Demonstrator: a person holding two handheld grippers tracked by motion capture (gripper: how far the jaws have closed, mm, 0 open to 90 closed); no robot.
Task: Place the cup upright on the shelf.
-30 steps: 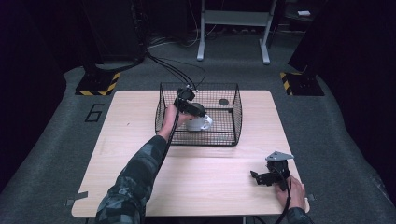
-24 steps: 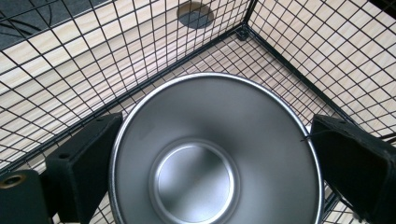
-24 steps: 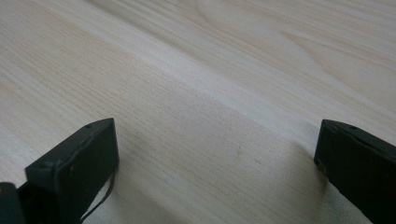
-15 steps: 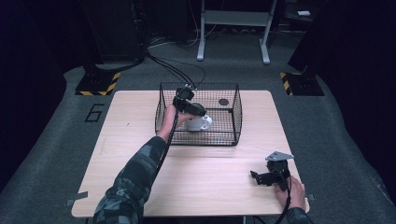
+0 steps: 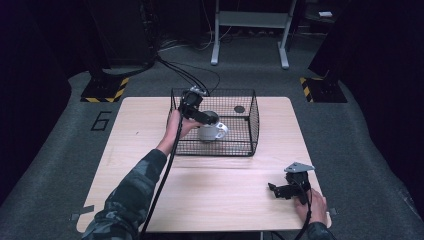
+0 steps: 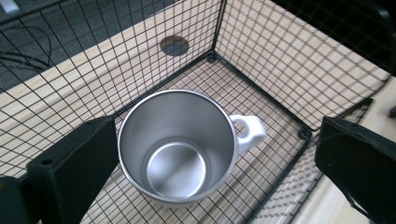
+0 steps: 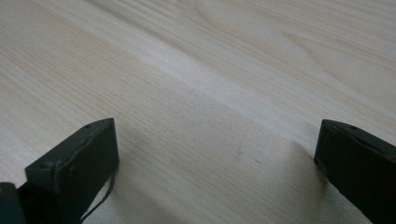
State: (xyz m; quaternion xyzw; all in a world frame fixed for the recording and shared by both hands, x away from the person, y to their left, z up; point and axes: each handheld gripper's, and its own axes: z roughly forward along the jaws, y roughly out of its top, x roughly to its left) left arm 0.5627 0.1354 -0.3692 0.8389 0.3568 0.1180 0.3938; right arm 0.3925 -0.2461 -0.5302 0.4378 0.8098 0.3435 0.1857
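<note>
Wooden table (image 5: 150, 150): caged mug (image 6: 177, 144) sits between wide-apart left tongs (image 6: 210, 168)

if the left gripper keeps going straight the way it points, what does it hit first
Most likely the metal mug standing in the wire basket. The left gripper is open, its jaws either side of the mug, so the rim or inside would meet it first, though depth is hard to judge.

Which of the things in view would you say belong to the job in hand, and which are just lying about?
In the job, judging by the left hand's position:
- left hand-held gripper, jaws open around the mug
- metal mug, upright, empty
- wire basket holding it

Lying about:
- right hand-held gripper, open, low over the table
- dark round disc beyond the basket
</note>
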